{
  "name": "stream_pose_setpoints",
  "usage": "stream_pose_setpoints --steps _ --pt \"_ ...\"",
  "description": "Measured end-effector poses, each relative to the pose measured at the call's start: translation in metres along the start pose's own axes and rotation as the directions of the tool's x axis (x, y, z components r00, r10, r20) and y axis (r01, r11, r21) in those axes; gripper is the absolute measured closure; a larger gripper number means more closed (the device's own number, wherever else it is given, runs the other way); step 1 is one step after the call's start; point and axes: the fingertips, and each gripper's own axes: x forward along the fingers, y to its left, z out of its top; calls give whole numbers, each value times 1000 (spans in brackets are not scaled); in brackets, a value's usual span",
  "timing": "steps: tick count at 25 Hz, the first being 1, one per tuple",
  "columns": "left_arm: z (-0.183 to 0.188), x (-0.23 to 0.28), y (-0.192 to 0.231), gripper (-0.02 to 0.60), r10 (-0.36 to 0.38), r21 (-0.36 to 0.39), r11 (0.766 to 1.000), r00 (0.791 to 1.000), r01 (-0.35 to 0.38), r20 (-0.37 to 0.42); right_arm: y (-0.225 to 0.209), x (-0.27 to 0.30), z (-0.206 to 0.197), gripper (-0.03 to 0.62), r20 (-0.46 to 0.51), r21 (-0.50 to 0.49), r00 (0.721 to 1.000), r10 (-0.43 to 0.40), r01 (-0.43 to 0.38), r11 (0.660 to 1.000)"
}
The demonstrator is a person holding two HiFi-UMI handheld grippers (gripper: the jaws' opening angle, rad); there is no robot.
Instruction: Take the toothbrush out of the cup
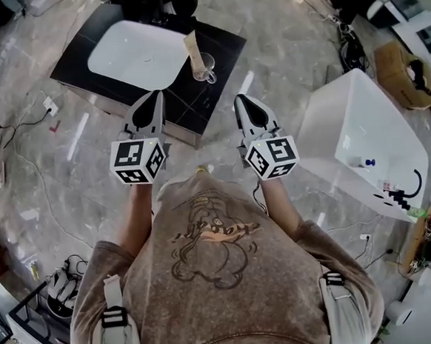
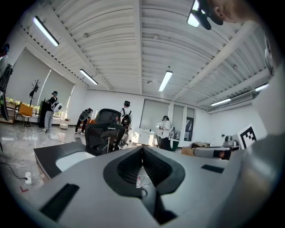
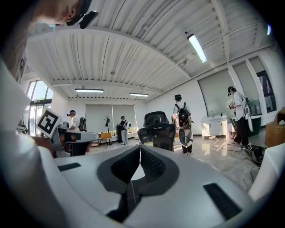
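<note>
- Ahead of the person, in the head view, a clear cup (image 1: 205, 64) stands upright on a black counter (image 1: 80, 58), just beside the right edge of a white sink basin (image 1: 136, 55).
- The toothbrush (image 1: 191, 45) stands in the cup, its pale handle leaning up and to the left over the rim.
- The left gripper (image 1: 156, 95) is held level, pointing toward the counter and well apart from the cup. In the left gripper view its jaws meet at the tips with nothing between them, and the cup shows small through the gap behind the tips.
- The right gripper (image 1: 239, 97) is held beside it at about the same height. In the right gripper view its jaws are also pressed together and empty.
- Each gripper carries a marker cube, left (image 1: 137, 161) and right (image 1: 272, 158), printed with black-and-white square patterns and no letters.
- The person's tan T-shirt (image 1: 224, 278) bears a line drawing with a band of lettering across it, too warped to read.
- A white tub (image 1: 360, 119) stands on the marble floor to the right. The small items on its rim carry no print that can be made out.
</note>
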Motion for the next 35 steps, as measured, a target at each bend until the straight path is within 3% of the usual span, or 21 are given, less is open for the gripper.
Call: stream_pose_setpoints --steps 6,26,27,30,35 --pt "0 23 17 565 19 -5 1000 1000 -19 -17 -13 30 -2 576 -12 13 1000 18 -18 1000" --pt "12 79 40 565 -95 -14 995 995 94 -39 -23 86 5 571 31 28 999 -29 28 999" --pt "12 81 40 565 -101 -15 995 994 100 -40 -23 88 4 555 30 29 999 -29 28 999" --pt "10 84 39 565 -117 -19 993 992 116 -45 -20 94 1 420 20 44 1000 -10 9 999" --pt "12 87 40 565 -138 -24 990 989 137 -49 -13 106 2 375 14 33 999 29 -29 999"
